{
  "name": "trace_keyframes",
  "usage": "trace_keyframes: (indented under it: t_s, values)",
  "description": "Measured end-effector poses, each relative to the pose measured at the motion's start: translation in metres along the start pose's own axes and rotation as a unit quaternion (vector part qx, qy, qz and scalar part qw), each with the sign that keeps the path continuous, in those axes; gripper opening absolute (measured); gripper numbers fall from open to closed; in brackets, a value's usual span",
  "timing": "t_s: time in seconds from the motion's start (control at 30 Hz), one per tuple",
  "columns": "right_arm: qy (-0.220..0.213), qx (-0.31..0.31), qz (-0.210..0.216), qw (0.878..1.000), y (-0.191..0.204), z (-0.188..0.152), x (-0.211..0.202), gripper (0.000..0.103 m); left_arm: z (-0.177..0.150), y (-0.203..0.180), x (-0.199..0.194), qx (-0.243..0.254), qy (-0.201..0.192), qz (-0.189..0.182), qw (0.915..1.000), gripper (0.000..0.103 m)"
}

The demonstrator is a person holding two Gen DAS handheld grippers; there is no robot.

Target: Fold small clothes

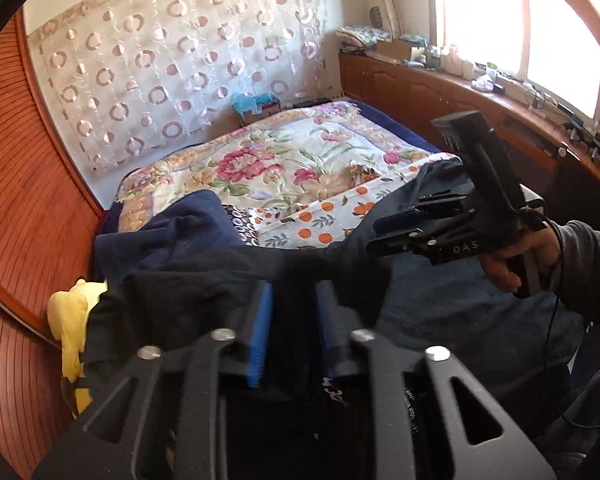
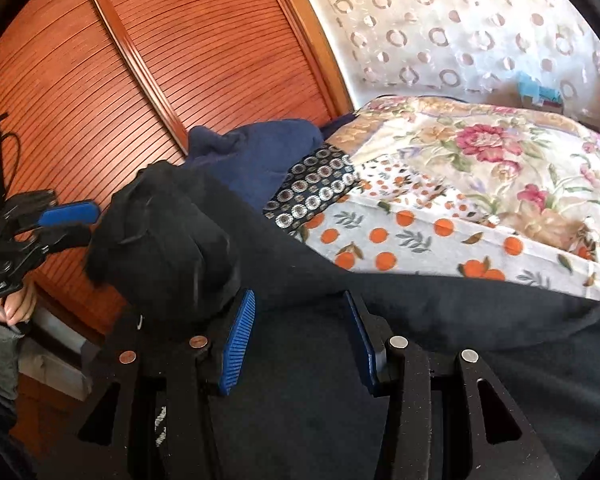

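Note:
A black garment (image 1: 188,292) hangs stretched between my two grippers above the bed. My left gripper (image 1: 294,332) is shut on one edge of it, with black cloth pinched between the blue pads (image 1: 260,336). In the left wrist view my right gripper (image 1: 384,232) is at the right, shut on the other end. In the right wrist view the black garment (image 2: 168,240) bunches over my right gripper (image 2: 296,332), whose blue pads (image 2: 238,344) stand apart with cloth draped across them. My left gripper (image 2: 72,220) shows at the left edge there, gripping the cloth.
The bed has a floral quilt (image 1: 284,160) and an orange-print cloth (image 2: 420,240). A navy garment (image 1: 172,232) lies at the bed's left side, a yellow cloth (image 1: 70,320) beside it. A wooden slatted wardrobe (image 2: 140,80) stands left. A cluttered window ledge (image 1: 480,76) runs along the right.

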State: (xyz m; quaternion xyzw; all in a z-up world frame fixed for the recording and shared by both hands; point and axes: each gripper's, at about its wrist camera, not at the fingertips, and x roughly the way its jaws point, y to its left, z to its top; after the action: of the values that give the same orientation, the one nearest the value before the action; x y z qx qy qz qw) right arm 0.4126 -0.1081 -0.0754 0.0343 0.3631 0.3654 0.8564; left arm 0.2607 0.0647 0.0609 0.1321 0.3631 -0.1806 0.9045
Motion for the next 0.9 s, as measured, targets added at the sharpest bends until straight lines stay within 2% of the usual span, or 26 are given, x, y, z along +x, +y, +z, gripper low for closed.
trace_keyframes:
  t_s: [0.2, 0.3, 0.53, 0.63, 0.67, 0.7, 0.77, 0.8, 0.83, 0.9]
  values:
    - [0.004, 0.001, -0.008, 1.000, 0.004, 0.003, 0.009, 0.047, -0.008, 0.001, 0.002, -0.018, -0.001, 0.001, 0.9998, 0.034]
    - [0.007, 0.005, 0.007, 1.000, 0.004, 0.003, 0.012, 0.047, -0.012, 0.002, 0.009, -0.026, 0.000, 0.000, 0.9997, 0.034]
    - [0.029, 0.006, 0.045, 0.999, 0.010, -0.011, 0.020, 0.047, -0.020, -0.016, 0.043, -0.039, 0.017, -0.041, 0.9982, 0.034]
    - [0.039, 0.006, 0.052, 0.998, 0.013, -0.016, 0.022, 0.047, -0.025, -0.024, 0.057, -0.029, 0.030, -0.037, 0.9985, 0.034]
    - [0.041, 0.003, 0.052, 0.998, 0.015, -0.018, 0.023, 0.045, -0.027, -0.026, 0.059, -0.027, 0.032, -0.030, 0.9987, 0.034]
    - [0.043, -0.001, 0.052, 0.998, 0.017, -0.019, 0.024, 0.029, -0.028, -0.027, 0.062, -0.025, 0.034, -0.023, 0.9989, 0.034]
    - [0.045, -0.012, 0.044, 0.998, 0.021, -0.019, 0.025, 0.012, -0.030, -0.028, 0.062, -0.019, 0.031, -0.008, 0.9993, 0.034]
    - [0.044, -0.016, 0.042, 0.998, 0.023, -0.019, 0.025, 0.006, -0.032, -0.027, 0.061, -0.017, 0.029, -0.005, 0.9994, 0.031]
    - [0.042, -0.018, 0.045, 0.998, 0.025, -0.018, 0.023, 0.005, -0.033, -0.026, 0.059, -0.015, 0.029, -0.002, 0.9995, 0.015]
    - [0.031, -0.023, 0.046, 0.998, 0.027, -0.017, 0.016, 0.004, -0.036, -0.024, 0.052, -0.020, 0.030, -0.002, 0.9994, 0.007]
